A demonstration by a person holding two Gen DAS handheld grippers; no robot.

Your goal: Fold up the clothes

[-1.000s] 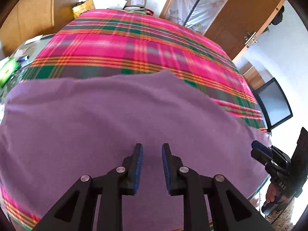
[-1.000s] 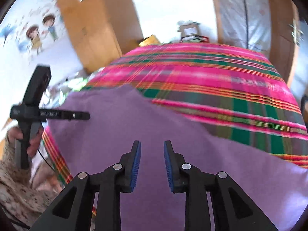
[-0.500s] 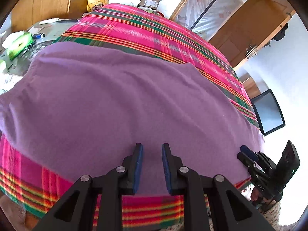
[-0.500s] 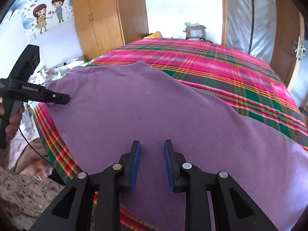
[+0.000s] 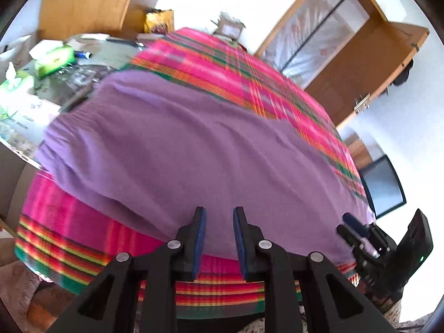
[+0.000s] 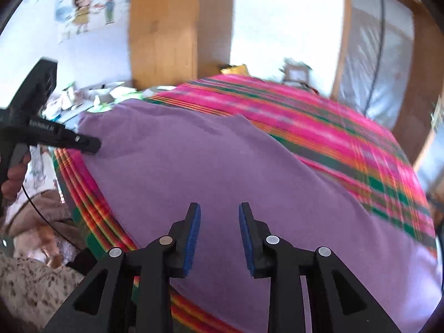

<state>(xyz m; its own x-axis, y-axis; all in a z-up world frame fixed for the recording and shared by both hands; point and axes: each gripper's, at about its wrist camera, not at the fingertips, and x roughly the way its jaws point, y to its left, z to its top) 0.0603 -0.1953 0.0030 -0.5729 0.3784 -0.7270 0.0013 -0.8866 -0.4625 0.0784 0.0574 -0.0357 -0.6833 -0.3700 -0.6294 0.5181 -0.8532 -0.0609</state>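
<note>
Purple garment lies spread in a single layer over the plaid bedspread of the bed, covering the near part of it, its lower hem running along the near edge and its far outline reaching toward the middle of the bed. I see no fold line or doubled layer in either view, only shallow wrinkles, so the folding itself looks not yet begun; the cloth seems laid out and roughly smoothed, which I take as the preparation step. All the folds are left to do. The exact kind of garment is hard to tell from here.

Left tool hovers above the hem at the near edge, its blue-padded fingers spread with nothing between them. Right tool hangs over the cloth nearer the right corner of the near edge, likewise spread and empty. In the right wrist view the left tool's tip sits close to the garment's left border, touching or just beside it; I cannot tell which.

Off the bed's left side stands a cluttered side table with a green tissue pack.
</note>
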